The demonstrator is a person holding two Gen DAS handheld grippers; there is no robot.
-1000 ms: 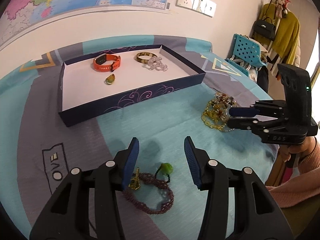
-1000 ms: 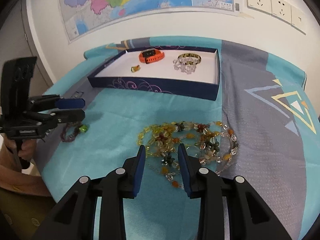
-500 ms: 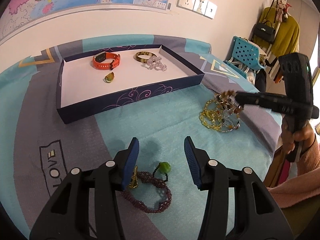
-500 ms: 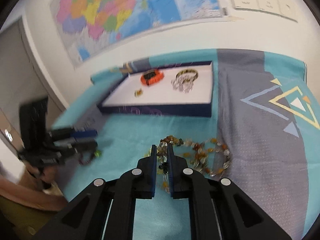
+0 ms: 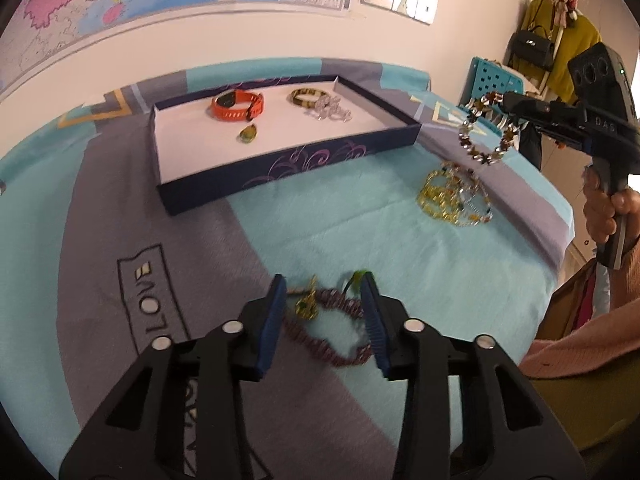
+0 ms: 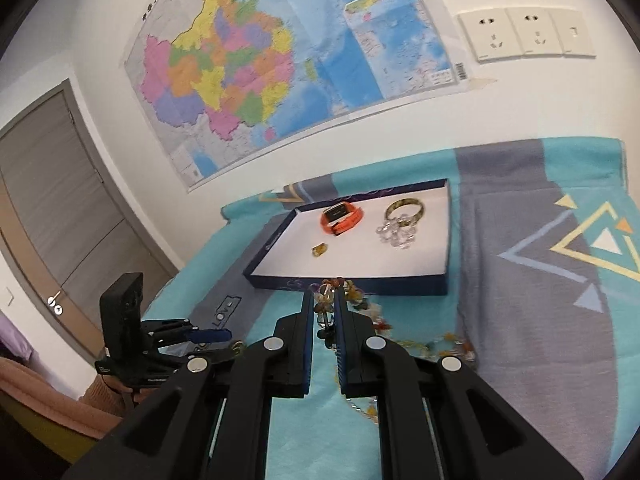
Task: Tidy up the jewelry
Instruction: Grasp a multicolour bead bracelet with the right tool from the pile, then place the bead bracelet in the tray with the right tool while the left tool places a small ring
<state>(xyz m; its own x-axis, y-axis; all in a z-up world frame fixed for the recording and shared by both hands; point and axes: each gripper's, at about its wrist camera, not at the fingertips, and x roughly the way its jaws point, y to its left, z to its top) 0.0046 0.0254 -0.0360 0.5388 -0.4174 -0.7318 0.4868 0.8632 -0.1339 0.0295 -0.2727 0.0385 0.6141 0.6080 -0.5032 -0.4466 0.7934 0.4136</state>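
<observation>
Jewelry is partly sorted: an orange watch [image 5: 239, 105], a bangle [image 5: 306, 96], a clear bracelet [image 5: 332, 107] and a small pendant [image 5: 248, 134] lie in the tray [image 5: 288, 162] at the far side of the table [image 5: 400, 264]. Gold chains [image 5: 454, 200] remain loose on the right. The right tool [image 5: 505, 101] pinches a beaded bracelet [image 5: 486, 128], lifted clear. The left tool [image 5: 322, 312], its jaws just closing, straddles a purple bracelet [image 5: 324, 330] without gripping.

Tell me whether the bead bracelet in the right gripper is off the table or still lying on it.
Off the table. The right gripper is shut on the bead bracelet, which dangles in the air above the cloth.
</observation>
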